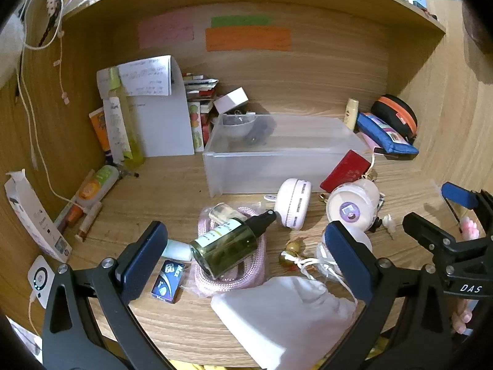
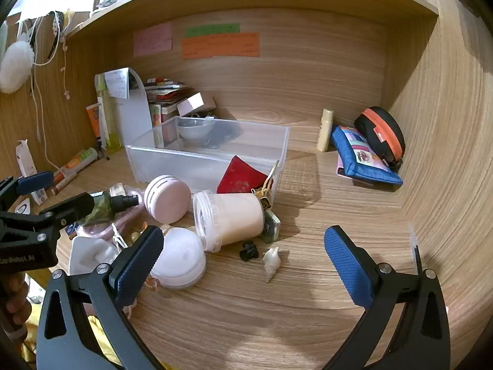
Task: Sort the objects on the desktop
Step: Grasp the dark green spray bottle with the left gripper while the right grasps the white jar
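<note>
A translucent plastic bin [image 1: 277, 169] [image 2: 185, 160] sits mid-desk with a grey bowl [image 1: 238, 125] in its back corner. In front of it lies clutter: a green spray bottle [image 1: 228, 243] on a pink coiled cord [image 1: 231, 277], a pink round device [image 1: 292, 203] [image 2: 168, 199], a cream jar on its side [image 2: 234, 217] [image 1: 351, 205], a pink dome lid [image 2: 180, 257], a red pouch [image 2: 242, 175], a white cloth bag [image 1: 286, 317], a seashell [image 2: 271, 262], a black clip [image 2: 249, 251]. My left gripper [image 1: 246, 262] is open above the bottle. My right gripper [image 2: 243, 265] is open above the lid and shell.
Tubes and bottles [image 1: 118, 123] lean at the left wall beside papers [image 1: 163, 117]. A blue pouch [image 2: 363, 160] and a black-orange case [image 2: 382, 135] lie at the back right, next to a small cream bottle [image 2: 326, 129]. A small blue box [image 1: 168, 280] lies near the left finger.
</note>
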Demonstrator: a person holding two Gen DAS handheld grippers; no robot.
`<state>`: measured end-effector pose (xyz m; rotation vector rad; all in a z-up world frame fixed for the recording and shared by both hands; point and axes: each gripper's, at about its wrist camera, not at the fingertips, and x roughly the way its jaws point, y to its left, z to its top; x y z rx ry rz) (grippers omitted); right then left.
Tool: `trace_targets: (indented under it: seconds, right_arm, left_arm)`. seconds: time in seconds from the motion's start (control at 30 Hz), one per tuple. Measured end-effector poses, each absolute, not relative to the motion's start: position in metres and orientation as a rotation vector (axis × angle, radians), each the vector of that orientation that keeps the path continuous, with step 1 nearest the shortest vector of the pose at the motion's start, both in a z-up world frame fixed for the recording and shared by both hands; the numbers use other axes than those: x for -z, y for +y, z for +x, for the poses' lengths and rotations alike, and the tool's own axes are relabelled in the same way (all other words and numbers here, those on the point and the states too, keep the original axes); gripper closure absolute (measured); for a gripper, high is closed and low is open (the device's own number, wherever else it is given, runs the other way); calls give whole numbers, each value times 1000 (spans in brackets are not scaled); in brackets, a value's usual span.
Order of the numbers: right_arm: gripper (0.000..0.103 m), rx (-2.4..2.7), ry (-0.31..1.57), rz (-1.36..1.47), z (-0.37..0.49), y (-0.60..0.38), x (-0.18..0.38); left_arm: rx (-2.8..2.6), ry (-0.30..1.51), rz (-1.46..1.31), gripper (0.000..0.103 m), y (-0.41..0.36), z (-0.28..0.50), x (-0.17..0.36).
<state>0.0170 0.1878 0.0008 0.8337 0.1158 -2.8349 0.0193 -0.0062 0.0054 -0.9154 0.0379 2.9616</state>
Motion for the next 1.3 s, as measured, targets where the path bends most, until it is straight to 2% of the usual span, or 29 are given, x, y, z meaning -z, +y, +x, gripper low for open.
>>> trace_targets:
  seconds: [0.3, 0.67, 0.97, 1.1, 1.2, 1.3]
  right_arm:
    - [0, 2820, 161, 864, 8, 183, 8]
    - [0, 2691, 375, 951, -15, 172, 23]
    - [0, 2563, 341, 1060, -50, 171, 29]
    - [12, 2520, 290, 1118, -67, 173, 33]
    - [24, 2490, 240, 1162, -78, 175, 36]
    - [27, 2479, 220, 1157, -84, 177, 35]
  left_arm:
    - [-2931, 33, -984, 0, -34, 13, 4]
    - [-2772, 57, -1171, 0, -66, -11, 31]
    - [-2676, 154, -1196, 0, -52, -32, 38]
    - [-2671, 166, -1172, 1, -49, -39, 38]
    - [-2656, 152, -1172, 17, -49, -45, 38]
    - [-2641, 132, -1189, 20, -50, -51, 41]
